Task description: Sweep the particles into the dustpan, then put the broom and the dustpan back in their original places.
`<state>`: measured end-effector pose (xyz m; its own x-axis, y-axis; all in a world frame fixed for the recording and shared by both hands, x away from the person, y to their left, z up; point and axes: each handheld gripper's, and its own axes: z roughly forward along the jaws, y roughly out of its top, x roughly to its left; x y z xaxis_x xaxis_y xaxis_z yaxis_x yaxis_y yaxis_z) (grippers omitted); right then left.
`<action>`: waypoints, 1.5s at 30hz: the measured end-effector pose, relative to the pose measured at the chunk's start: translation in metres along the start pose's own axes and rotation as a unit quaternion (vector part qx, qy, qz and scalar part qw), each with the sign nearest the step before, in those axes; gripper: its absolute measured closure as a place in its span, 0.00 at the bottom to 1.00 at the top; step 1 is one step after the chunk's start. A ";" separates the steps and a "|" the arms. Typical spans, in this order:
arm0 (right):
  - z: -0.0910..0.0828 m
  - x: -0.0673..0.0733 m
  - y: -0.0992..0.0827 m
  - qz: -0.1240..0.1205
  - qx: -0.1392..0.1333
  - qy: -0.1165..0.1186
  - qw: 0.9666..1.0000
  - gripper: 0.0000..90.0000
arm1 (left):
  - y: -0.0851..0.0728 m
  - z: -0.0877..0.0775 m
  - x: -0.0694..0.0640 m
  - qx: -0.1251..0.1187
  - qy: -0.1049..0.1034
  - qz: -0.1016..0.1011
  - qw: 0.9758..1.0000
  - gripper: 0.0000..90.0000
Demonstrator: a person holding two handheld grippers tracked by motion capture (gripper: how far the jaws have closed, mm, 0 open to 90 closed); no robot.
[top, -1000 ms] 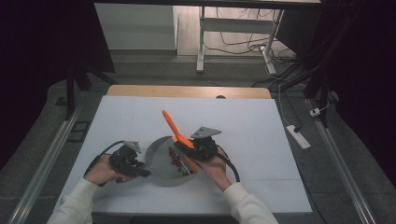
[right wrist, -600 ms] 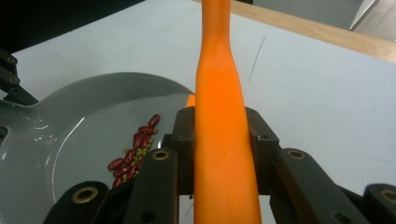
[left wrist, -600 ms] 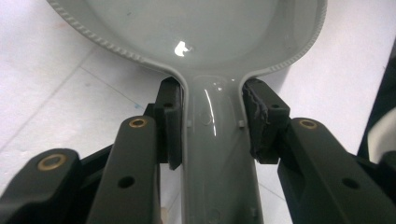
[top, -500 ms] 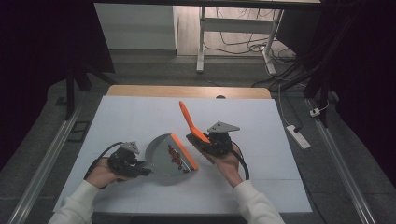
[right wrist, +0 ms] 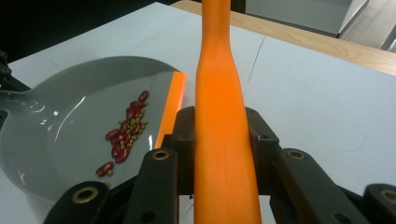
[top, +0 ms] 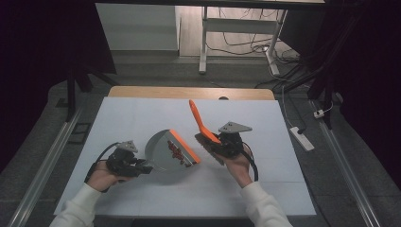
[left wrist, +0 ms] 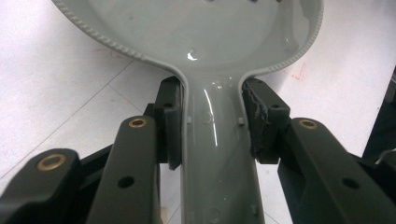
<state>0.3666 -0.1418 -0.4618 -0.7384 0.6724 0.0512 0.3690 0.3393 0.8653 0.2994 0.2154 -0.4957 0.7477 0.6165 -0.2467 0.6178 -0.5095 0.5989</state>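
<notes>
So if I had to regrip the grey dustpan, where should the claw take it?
Take the grey dustpan by its narrow handle, just behind where it flares into the pan, coming in from the handle end opposite the orange lip. The handle is slim enough for the jaws; the left claw holds it there now.

No readable text, label, brand, number or sign was found in any of the three views. The grey dustpan (top: 163, 151) carried none on its pan or handle, the orange brush handle (right wrist: 223, 116) was plain, and the white desk (top: 142, 118) showed only faint seam lines and small red scuffs, not lettering.
</notes>
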 end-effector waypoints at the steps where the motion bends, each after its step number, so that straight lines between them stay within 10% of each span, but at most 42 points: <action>1: 0.000 0.000 0.000 0.000 0.000 0.000 1.000 0.78 | 0.000 0.000 0.000 -0.002 0.000 -0.002 1.000 0.68; 26: -0.031 -0.009 -0.015 0.001 0.014 -0.012 1.000 0.78 | -0.015 -0.011 -0.011 -0.069 0.036 -0.064 0.995 0.67; 45: -0.062 -0.024 -0.042 -0.005 0.021 0.017 1.000 0.78 | -0.024 -0.009 -0.025 -0.101 0.077 -0.121 0.984 0.67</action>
<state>0.3338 -0.2129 -0.4686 -0.7604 0.6466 0.0609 0.3850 0.3733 0.8441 0.2641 0.2179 -0.4965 0.5287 0.7972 -0.2913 0.7006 -0.2162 0.6800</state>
